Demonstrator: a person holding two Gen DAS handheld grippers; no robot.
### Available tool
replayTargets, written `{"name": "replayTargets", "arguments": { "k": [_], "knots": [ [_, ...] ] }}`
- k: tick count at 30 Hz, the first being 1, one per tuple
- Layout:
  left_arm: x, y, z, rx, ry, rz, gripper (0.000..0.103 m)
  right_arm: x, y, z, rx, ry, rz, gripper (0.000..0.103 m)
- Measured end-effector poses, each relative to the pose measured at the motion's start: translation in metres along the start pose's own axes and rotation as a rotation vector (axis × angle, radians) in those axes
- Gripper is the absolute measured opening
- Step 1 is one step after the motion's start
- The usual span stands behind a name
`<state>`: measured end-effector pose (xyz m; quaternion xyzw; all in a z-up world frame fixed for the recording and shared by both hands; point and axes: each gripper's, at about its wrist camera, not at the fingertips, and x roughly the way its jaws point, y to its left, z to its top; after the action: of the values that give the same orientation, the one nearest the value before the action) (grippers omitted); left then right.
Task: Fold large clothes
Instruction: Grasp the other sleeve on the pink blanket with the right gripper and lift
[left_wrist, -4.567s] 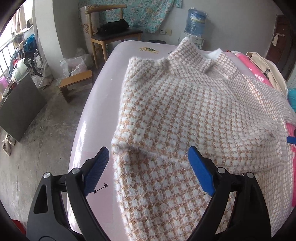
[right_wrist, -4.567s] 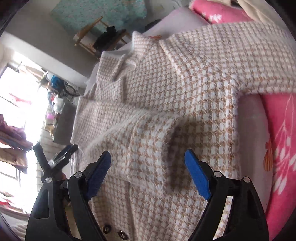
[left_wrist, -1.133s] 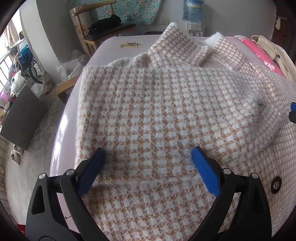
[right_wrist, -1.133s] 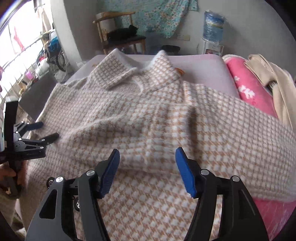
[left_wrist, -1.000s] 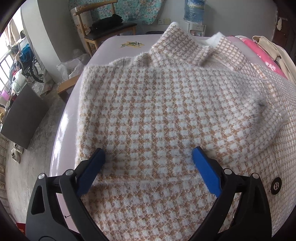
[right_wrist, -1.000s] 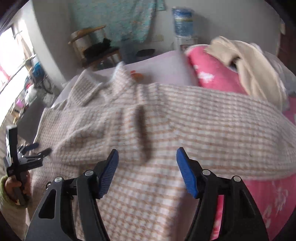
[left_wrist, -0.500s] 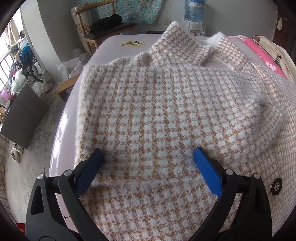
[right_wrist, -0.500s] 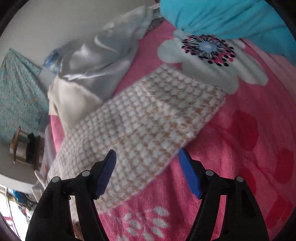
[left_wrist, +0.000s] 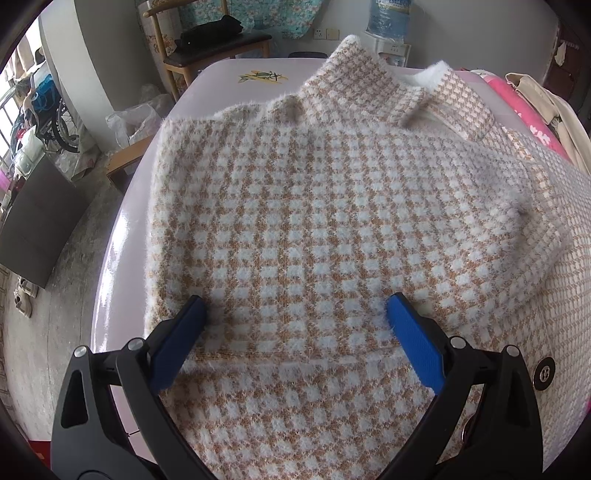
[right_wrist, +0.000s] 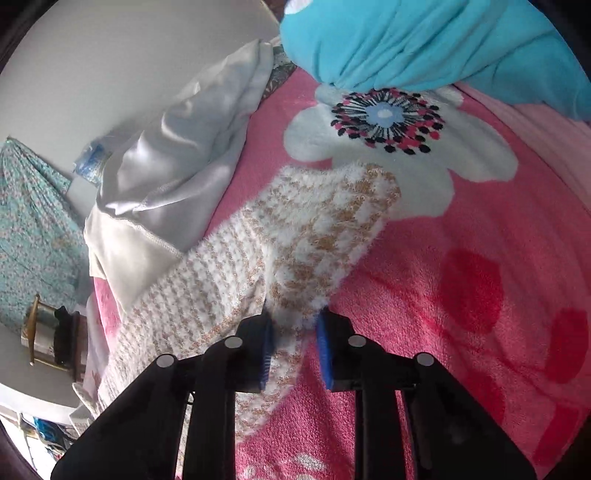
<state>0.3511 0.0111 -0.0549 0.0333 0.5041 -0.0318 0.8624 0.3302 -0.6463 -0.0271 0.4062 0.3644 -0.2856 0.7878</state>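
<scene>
A fluffy tan-and-white checked coat (left_wrist: 332, 203) lies spread on the lilac bed (left_wrist: 122, 240), collar at the far end, with one sleeve folded across its body. My left gripper (left_wrist: 295, 299) hangs open just above the folded sleeve's near edge, its blue pads (left_wrist: 181, 339) wide apart with nothing gripped. In the right wrist view the coat's other sleeve (right_wrist: 314, 229) stretches over a pink flowered blanket (right_wrist: 461, 295). My right gripper (right_wrist: 293, 317) is closing its jaws, and the sleeve's edge near the cuff is bunched between the pads.
A blue cloth (right_wrist: 406, 44) and a pale grey-white garment (right_wrist: 177, 155) lie on the blanket beyond the cuff. A wooden chair (left_wrist: 218, 40) and a water bottle (left_wrist: 388, 18) stand past the bed's far end. Concrete floor drops off at the left. A dark button (left_wrist: 543, 374) shows on the coat's right.
My right gripper swung from the coat's body out to the far sleeve on the pink blanket, rolled over, and closed from wide open onto the sleeve. The left gripper stayed put.
</scene>
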Motion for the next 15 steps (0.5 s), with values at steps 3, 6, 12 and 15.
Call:
{"name": "replayTargets", "arguments": {
  "k": [3, 6, 12, 15],
  "knots": [
    [0.0, 0.001, 0.001, -0.001, 0.001, -0.001, 0.095, -0.024, 0.018, 0.0, -0.087, -0.058, -0.014, 0.011],
    [-0.001, 0.002, -0.001, -0.002, -0.005, -0.008, 0.095, -0.053, 0.044, -0.001, -0.173, -0.133, -0.005, 0.01],
    [-0.001, 0.001, -0.004, -0.003, -0.031, -0.018, 0.095, -0.117, 0.123, -0.024, -0.384, -0.271, 0.091, 0.01],
    [-0.002, 0.001, -0.006, -0.005, -0.037, -0.021, 0.095, -0.15, 0.171, -0.049, -0.503, -0.312, 0.178, 0.01]
  ]
}}
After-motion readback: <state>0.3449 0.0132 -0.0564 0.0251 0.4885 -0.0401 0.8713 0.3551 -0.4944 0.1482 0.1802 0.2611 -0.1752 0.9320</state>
